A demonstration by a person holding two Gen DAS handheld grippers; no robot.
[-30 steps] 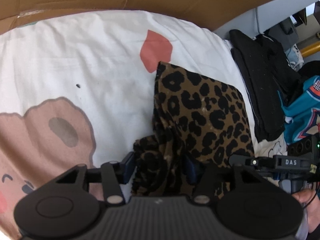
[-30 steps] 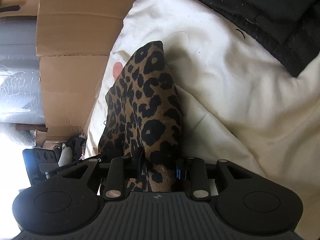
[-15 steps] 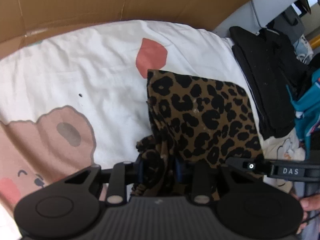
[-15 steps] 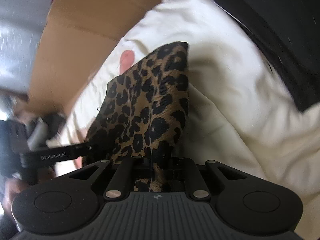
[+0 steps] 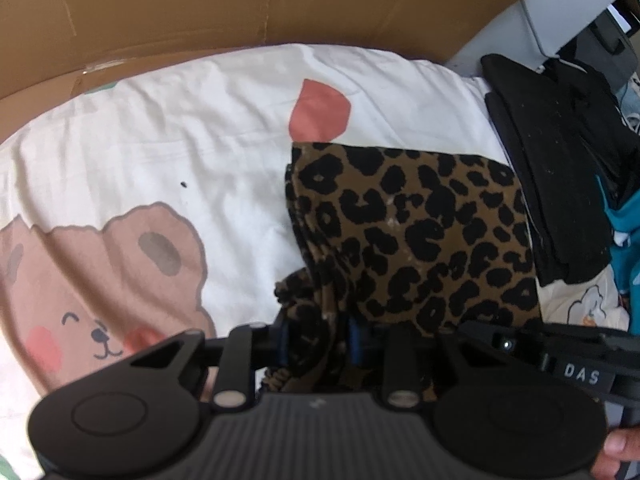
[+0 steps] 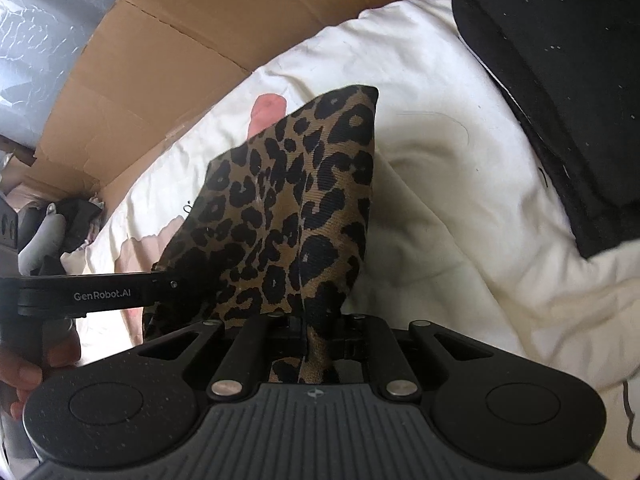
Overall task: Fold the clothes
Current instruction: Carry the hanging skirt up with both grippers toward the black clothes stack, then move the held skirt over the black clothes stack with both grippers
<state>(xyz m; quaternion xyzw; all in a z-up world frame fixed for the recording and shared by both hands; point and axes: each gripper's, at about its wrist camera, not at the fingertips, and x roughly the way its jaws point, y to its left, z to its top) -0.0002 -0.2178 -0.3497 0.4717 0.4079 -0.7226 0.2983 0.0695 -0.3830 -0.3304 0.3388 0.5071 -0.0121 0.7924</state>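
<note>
A leopard-print garment [image 5: 420,232] lies partly folded on the white bear-print sheet [image 5: 160,152]. Its near edge is lifted off the sheet. My left gripper [image 5: 318,344] is shut on a bunched near-left corner of it, with cloth filling the gap between the blue pads. My right gripper [image 6: 306,330] is shut on the near-right corner of the leopard-print garment [image 6: 288,208], which rises like a tent from its jaws. The two grippers hang side by side. The left gripper's body [image 6: 100,294] shows at the left of the right wrist view, held by a hand.
Brown cardboard [image 5: 240,8] stands along the far side of the sheet. A stack of black clothes [image 5: 560,168] lies to the right of the garment, with a teal garment [image 5: 624,240] beyond it. The black stack [image 6: 560,60] also fills the upper right of the right wrist view.
Both grippers have closed on the garment's near corners and risen. The near edge has come up off the sheet and the cloth now stretches between them.
</note>
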